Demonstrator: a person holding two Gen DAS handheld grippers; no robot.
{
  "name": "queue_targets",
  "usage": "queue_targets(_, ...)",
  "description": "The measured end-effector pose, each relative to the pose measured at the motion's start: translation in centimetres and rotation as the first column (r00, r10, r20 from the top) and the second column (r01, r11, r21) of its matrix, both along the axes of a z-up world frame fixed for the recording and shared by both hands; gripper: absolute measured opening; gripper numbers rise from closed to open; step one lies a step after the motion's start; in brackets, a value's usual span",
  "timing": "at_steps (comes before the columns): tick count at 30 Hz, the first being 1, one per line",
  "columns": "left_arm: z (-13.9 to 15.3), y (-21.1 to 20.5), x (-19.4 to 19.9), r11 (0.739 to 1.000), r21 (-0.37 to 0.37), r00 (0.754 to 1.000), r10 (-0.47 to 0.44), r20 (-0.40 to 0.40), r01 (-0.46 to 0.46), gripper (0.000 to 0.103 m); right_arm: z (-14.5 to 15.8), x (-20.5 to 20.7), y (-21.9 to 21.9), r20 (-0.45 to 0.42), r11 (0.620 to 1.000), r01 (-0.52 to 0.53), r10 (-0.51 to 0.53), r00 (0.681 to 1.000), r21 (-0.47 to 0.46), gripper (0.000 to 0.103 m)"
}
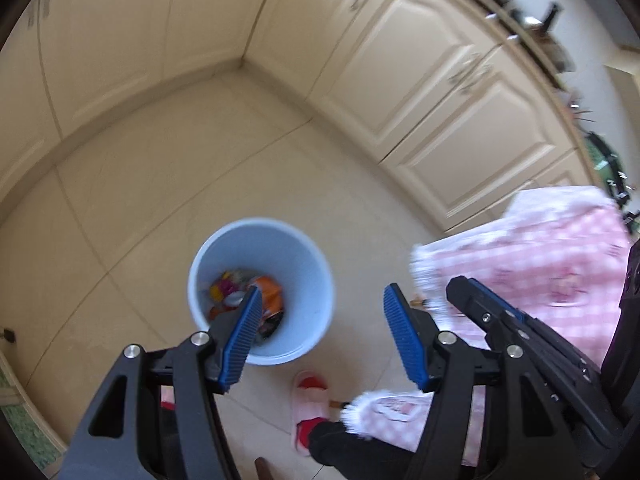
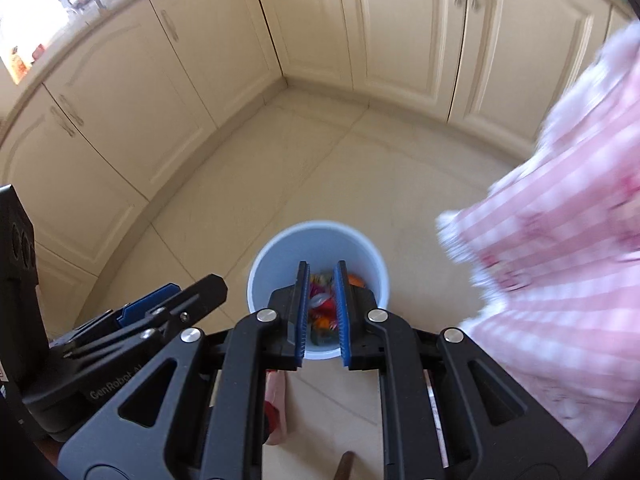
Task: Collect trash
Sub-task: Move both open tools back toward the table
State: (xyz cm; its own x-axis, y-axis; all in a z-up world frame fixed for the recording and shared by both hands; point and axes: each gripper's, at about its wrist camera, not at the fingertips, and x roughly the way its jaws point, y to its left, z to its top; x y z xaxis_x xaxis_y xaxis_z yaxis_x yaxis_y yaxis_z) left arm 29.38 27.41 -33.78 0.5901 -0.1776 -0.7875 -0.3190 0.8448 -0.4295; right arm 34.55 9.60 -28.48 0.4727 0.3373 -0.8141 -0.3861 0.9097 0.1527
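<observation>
**Trash in the bin, both grippers above it**

Trash (image 1: 256, 300) lies at the bottom of a pale blue bin (image 1: 312, 280) standing on the tiled floor (image 1: 160, 184) near a corner of cream cabinets (image 1: 420, 72). Bare floor surrounds the bin on all sides; the cabinet bases stand well apart from its rim. A slippered foot (image 1: 310, 408) rests just beside the bin.

The left gripper (image 1: 324, 328) points steeply down, jaws wide with nothing between them. The right gripper (image 2: 322, 312) tilts down over the bin mouth, jaws narrow, nearly closed, holding nothing. A pink checked sleeve (image 2: 560, 280) hangs to the right.
</observation>
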Motion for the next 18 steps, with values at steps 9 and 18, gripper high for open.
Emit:
queue_targets(9, 11.9, -9.4, -2.5, 0.985, 0.104, 0.967, -0.156, 0.203, 0.137, 0.062, 11.8, -5.8, -8.8, 0.241, 0.995, 0.093, -0.1, 0.965, 0.04, 0.023)
queue_targets(18, 19.6, -22.5, -3.1, 0.912, 0.211, 0.869, -0.403, 0.288, 0.353, 0.064, 18.5, -10.1, -22.6, 0.361, 0.955, 0.274, -0.298, 0.884, 0.117, 0.045)
